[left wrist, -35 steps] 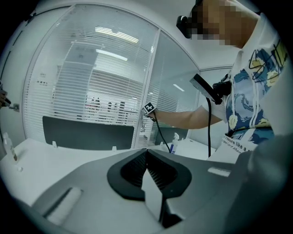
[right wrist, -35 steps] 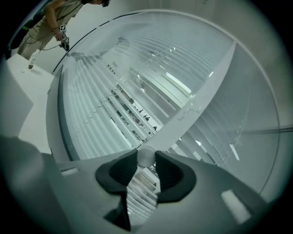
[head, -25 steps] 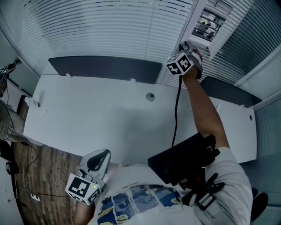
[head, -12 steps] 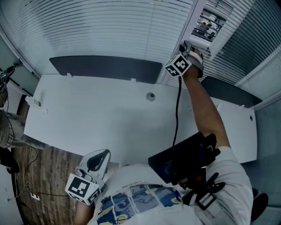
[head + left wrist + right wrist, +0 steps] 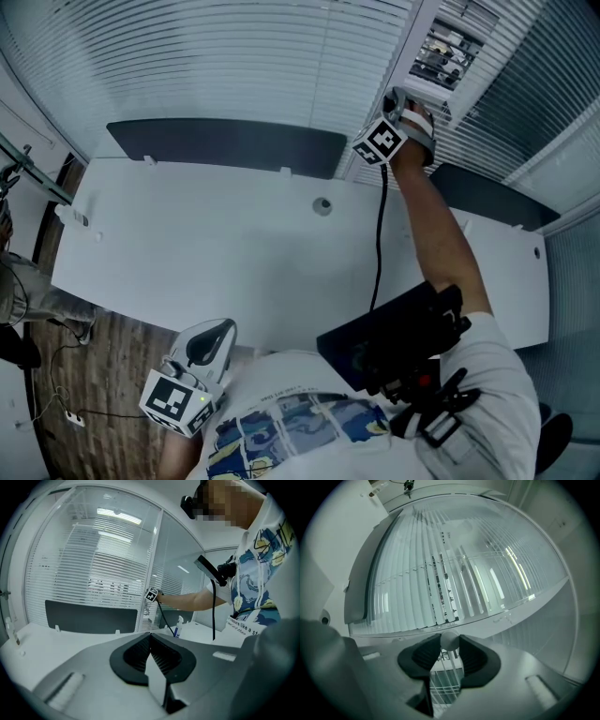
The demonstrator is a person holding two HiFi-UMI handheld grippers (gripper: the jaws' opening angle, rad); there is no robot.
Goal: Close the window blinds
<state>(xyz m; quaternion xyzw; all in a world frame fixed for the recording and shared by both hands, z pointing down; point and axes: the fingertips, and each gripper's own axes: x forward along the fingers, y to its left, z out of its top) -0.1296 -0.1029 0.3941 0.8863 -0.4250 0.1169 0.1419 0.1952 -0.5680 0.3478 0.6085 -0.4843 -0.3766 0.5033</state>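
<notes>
- Jaws of the left gripper (image 5: pixel 151 639) are pressed together with nothing between them. It hangs low at the person's left side, off the near edge of the desk (image 5: pixel 206 253).
- White desk has a small round hole (image 5: pixel 322 205) near its back edge, and a dark panel (image 5: pixel 225 145) stands behind it.
- Blinds (image 5: pixel 234 56) hang behind the panel, across the window. Light shows between the slats, most plainly in the right pane.
- Right gripper (image 5: pixel 450 643) is up at the blinds beside the window post, arm stretched over the desk. Its jaws grip the pale round end of the wand (image 5: pixel 450 640), which sits between the pad tips.
</notes>
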